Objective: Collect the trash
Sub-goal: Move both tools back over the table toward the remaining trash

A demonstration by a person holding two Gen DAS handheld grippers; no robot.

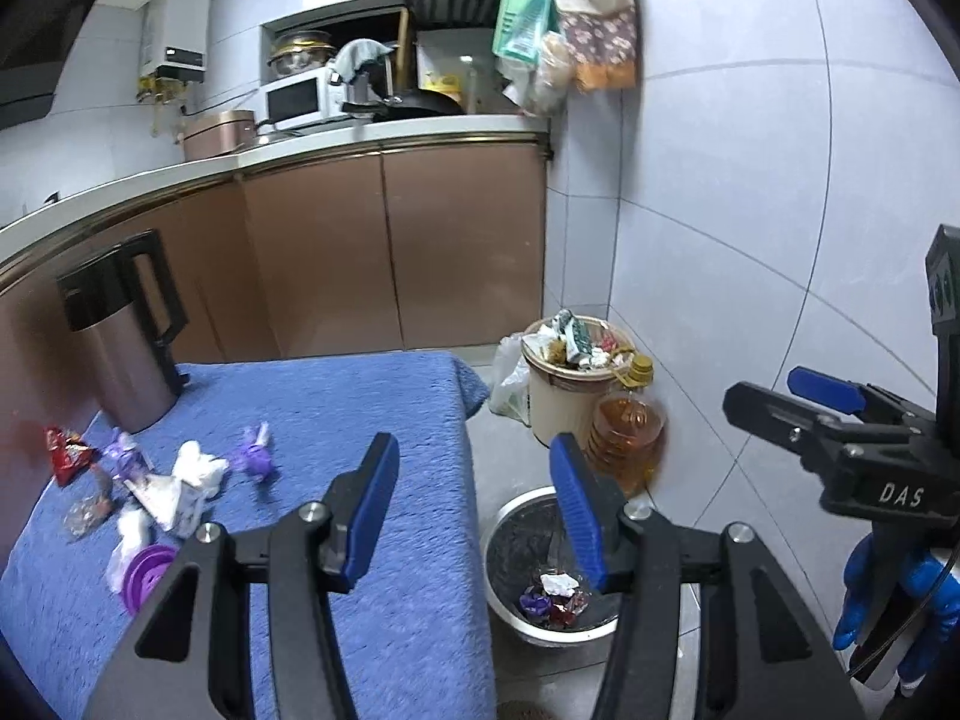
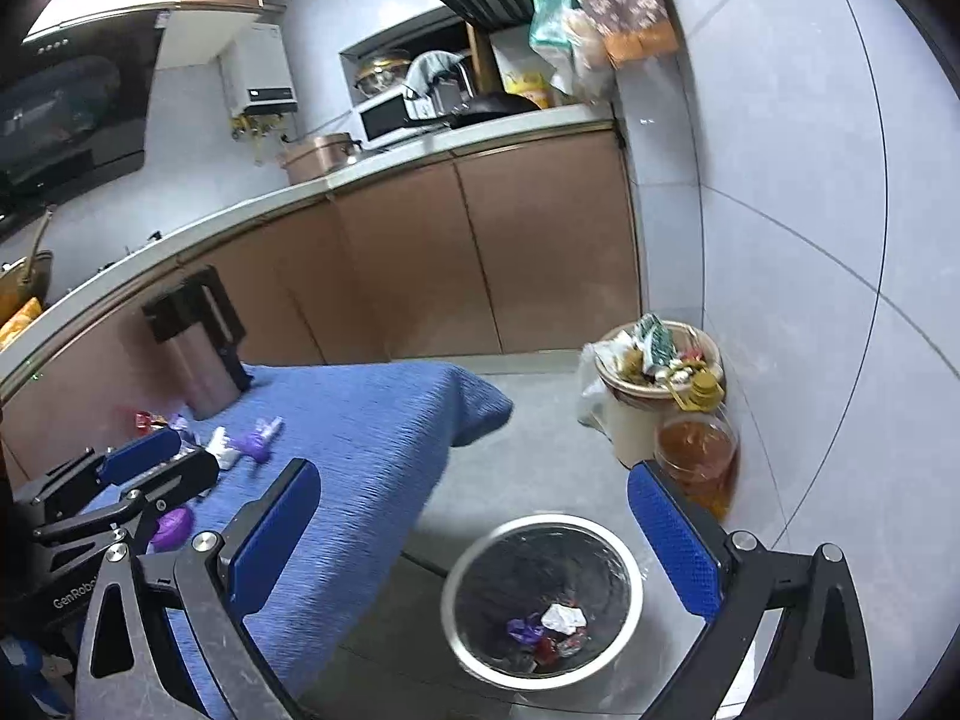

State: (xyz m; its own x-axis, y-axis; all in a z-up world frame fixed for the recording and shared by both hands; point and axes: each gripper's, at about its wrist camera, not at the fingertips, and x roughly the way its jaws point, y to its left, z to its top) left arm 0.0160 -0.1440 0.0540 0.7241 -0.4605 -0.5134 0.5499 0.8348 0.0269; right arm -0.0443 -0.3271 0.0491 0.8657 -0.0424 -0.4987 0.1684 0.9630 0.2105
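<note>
both blue-padded grippers, left and right, stand spread and empty above the round steel-rimmed bin; next, reach for the crumpled white tissue on the blue cloth, pinching it squarely.

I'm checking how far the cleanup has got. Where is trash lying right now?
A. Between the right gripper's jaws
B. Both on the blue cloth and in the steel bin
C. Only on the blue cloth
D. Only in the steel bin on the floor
B: wrappers still lie on the blue cloth, and a few pieces sit inside the steel bin.
</note>
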